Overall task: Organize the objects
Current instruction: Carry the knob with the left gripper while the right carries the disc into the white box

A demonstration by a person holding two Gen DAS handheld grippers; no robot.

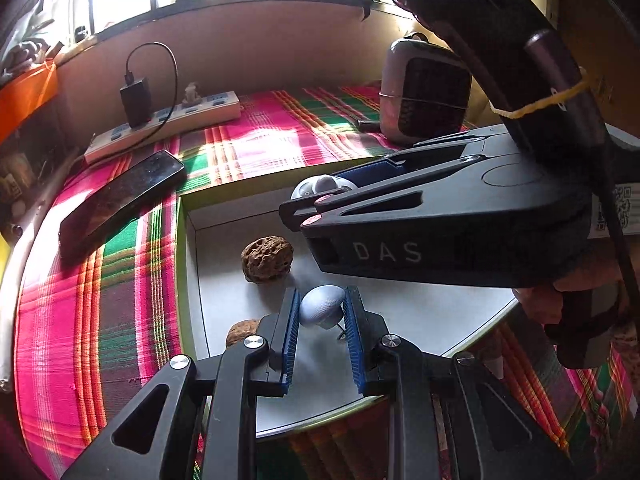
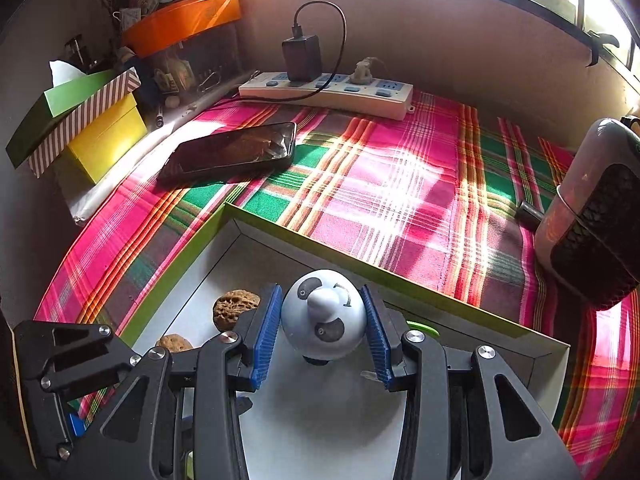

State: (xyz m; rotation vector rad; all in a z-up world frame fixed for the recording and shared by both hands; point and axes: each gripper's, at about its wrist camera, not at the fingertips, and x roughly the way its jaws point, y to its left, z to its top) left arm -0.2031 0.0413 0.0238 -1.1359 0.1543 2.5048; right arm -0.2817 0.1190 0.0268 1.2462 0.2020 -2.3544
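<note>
A shallow white box with a green rim lies on the plaid cloth; it also shows in the right wrist view. My left gripper is shut on a small grey-blue ball-shaped piece just above the box floor. My right gripper is shut on a white egg-shaped toy with black patches and a round nose; it shows in the left wrist view over the box's far side. Two walnuts lie in the box, also in the right wrist view.
A black phone lies on the cloth left of the box. A white power strip with a charger stands at the back. A small heater stands at the right. Stacked boxes sit at the far left.
</note>
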